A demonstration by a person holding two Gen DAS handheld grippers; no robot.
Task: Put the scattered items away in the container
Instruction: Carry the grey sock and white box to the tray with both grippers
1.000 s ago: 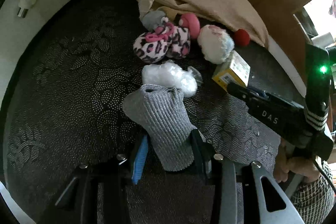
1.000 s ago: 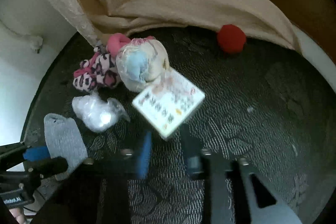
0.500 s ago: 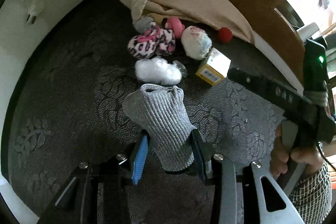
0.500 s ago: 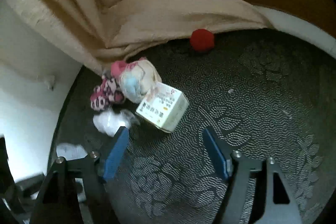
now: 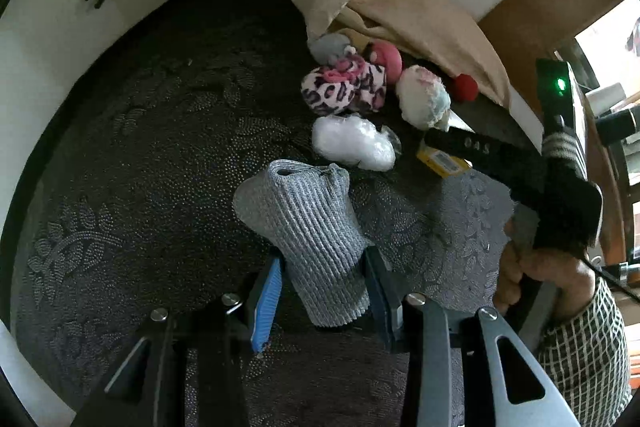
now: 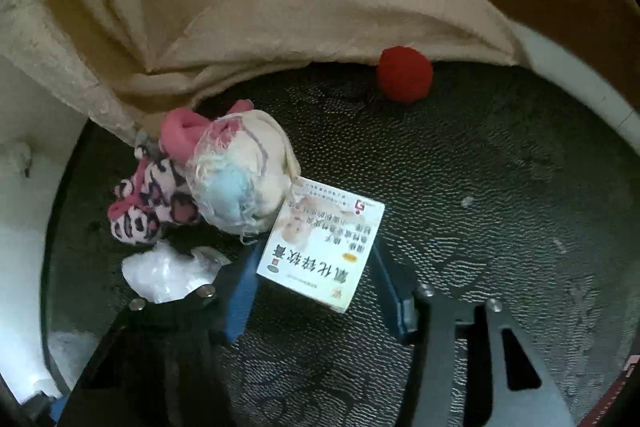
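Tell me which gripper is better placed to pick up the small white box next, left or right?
Right. The right gripper already has the white box between its fingers, which have just been closing. The left gripper is busy, shut on the grey sock.

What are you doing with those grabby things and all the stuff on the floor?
A person is tidying up with a gripper in each hand. The left gripper is pinching a grey knitted sock. The right gripper has just been closing its jaws around a small white box, which sits between them on the dark patterned carpet. A leopard-print sock, a fluffy pale bundle, a clear plastic bag and a red ball lie nearby. No container shows.
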